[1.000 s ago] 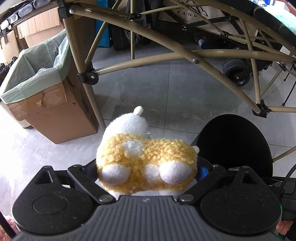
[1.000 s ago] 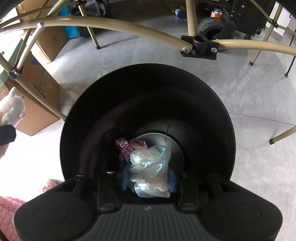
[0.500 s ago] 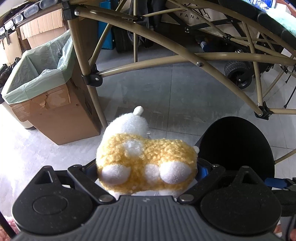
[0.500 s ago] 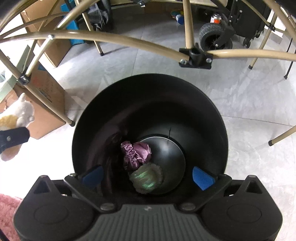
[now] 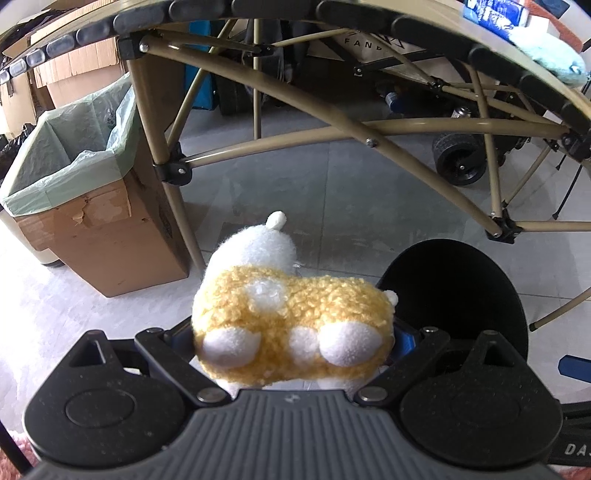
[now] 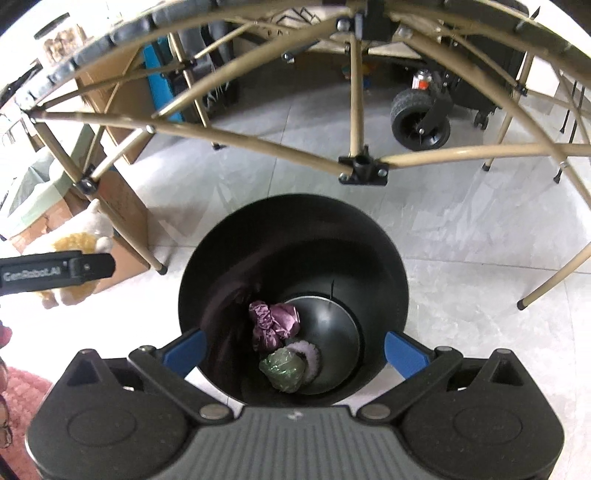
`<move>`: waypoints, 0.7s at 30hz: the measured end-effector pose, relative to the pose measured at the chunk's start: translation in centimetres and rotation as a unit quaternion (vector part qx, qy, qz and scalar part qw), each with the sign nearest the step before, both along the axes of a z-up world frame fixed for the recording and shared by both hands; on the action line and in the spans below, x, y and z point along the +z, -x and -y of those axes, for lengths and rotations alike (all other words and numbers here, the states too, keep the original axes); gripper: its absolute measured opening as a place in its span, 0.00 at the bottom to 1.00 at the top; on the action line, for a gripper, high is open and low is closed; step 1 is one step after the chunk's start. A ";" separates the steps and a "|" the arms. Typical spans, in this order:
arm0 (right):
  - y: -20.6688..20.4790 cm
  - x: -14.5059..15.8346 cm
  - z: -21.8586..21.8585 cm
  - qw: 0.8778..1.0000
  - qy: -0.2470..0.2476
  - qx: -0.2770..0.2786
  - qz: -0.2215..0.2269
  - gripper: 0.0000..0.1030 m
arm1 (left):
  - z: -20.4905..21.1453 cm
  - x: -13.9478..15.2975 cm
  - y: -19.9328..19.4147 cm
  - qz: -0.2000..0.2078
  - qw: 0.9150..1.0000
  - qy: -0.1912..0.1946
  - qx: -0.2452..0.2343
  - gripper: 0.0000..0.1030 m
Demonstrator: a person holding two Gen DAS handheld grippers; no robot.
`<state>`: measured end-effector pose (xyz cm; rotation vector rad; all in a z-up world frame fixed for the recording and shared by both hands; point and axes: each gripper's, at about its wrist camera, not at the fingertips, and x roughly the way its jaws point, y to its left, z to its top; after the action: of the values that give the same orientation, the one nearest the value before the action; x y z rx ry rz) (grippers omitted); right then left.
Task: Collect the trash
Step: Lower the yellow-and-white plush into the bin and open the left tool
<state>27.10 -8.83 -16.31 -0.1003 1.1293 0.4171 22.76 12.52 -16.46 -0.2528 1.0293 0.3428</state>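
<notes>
Left gripper [image 5: 291,343] clamped plush toy [image 5: 291,325], held above floor left of black bin [image 6: 295,295]. Right gripper [image 6: 293,352] spread, empty, over bin with wrappers [image 6: 277,339] inside. Advice: center toy over rim before release.

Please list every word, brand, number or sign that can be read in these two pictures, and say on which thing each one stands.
"GenRobot.AI": on the black side of the left claw, right wrist view.
"FAN", then cut off by a bar: on a pale box behind the table frame, left wrist view.
"DA", cut off at the picture edge: on a black part, lower right, left wrist view.
Print on the blue pack: too blurred to read.
</notes>
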 end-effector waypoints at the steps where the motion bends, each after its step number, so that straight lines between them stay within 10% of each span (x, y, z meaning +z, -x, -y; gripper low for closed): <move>1: 0.2 0.3 0.1 1.000 -0.001 0.000 0.004 1.00 | 0.1 0.2 0.0 0.002 1.000 0.001 -0.001 0.93; 21: 2.2 2.6 7.3 0.997 0.004 -0.075 0.033 1.00 | 6.0 2.4 -0.5 0.032 0.997 0.019 -0.072 0.93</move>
<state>24.85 -16.13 -13.71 -0.0361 1.0650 0.2726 23.30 6.51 -14.09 -0.2199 0.9850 0.1835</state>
